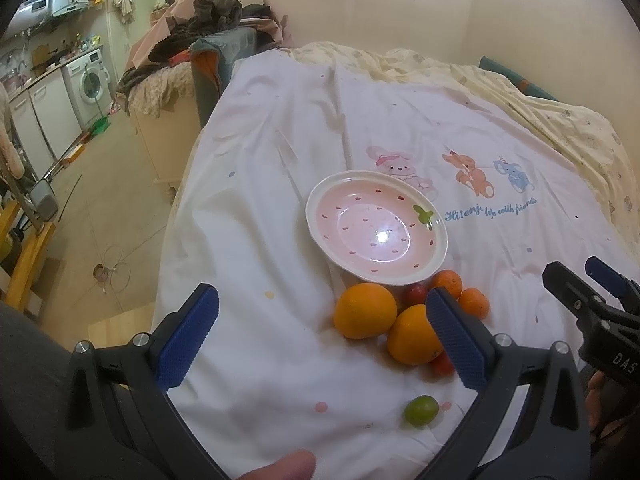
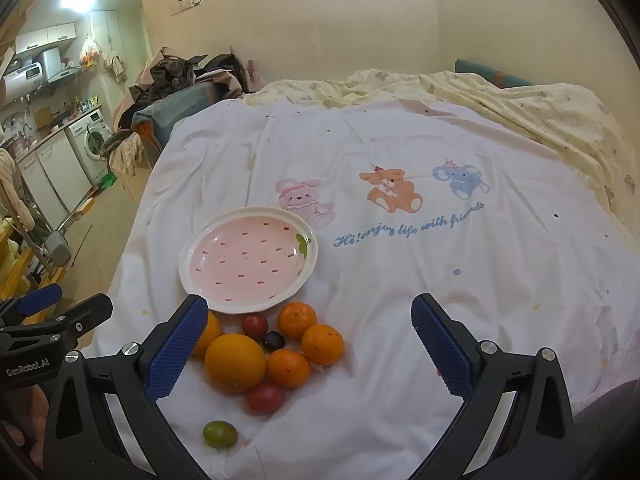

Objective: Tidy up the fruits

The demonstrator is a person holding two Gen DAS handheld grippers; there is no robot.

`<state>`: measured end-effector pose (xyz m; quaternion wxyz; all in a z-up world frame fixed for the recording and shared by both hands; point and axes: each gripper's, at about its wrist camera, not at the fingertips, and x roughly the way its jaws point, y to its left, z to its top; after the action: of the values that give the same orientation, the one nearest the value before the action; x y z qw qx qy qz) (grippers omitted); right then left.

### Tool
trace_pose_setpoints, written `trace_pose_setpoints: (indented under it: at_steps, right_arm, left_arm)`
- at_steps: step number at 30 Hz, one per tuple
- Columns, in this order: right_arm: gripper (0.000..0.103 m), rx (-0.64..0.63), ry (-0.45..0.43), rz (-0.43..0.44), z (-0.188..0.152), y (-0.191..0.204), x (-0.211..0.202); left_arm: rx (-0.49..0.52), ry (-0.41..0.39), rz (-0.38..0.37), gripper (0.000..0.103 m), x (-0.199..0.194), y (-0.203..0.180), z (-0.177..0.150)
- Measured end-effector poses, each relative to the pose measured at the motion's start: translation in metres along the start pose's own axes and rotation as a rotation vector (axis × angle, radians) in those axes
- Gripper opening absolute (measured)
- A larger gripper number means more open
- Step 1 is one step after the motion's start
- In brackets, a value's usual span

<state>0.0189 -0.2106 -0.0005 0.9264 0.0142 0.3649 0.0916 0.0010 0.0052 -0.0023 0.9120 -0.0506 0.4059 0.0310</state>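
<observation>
Left wrist view: left gripper (image 1: 322, 334) is held with jaws wide apart and empty, the pink plate (image 1: 320, 196) lying ahead, two oranges (image 1: 365, 311) near its right fingertip, a green fruit (image 1: 421, 410) nearer. Right wrist view: right gripper (image 2: 310, 340) likewise spread and empty, the fruit cluster (image 2: 288, 367) grouped by its left finger, the plate beyond it bare. One orange is probably best straddled squarely, closed on gently, lifted clear of its neighbours, then set low in the plate.
</observation>
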Motion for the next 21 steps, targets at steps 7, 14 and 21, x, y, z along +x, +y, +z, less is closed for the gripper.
trace_pose_setpoints:
  at_steps: [7, 14, 21]
  right_arm:
    - [0.103, 0.095, 0.103, 0.072, 0.012, -0.025, 0.011]
    - [0.103, 0.259, 0.380, 0.166, 0.021, -0.066, 0.064]
    - [0.090, 0.370, 0.569, 0.228, 0.014, -0.079, 0.108]
  left_arm:
    - [0.007, 0.093, 0.038, 0.102, 0.015, 0.004, 0.013]
    - [-0.069, 0.313, 0.047, 0.102, 0.059, 0.025, 0.025]
    - [-0.120, 0.466, 0.002, 0.101, 0.100, 0.022, 0.025]
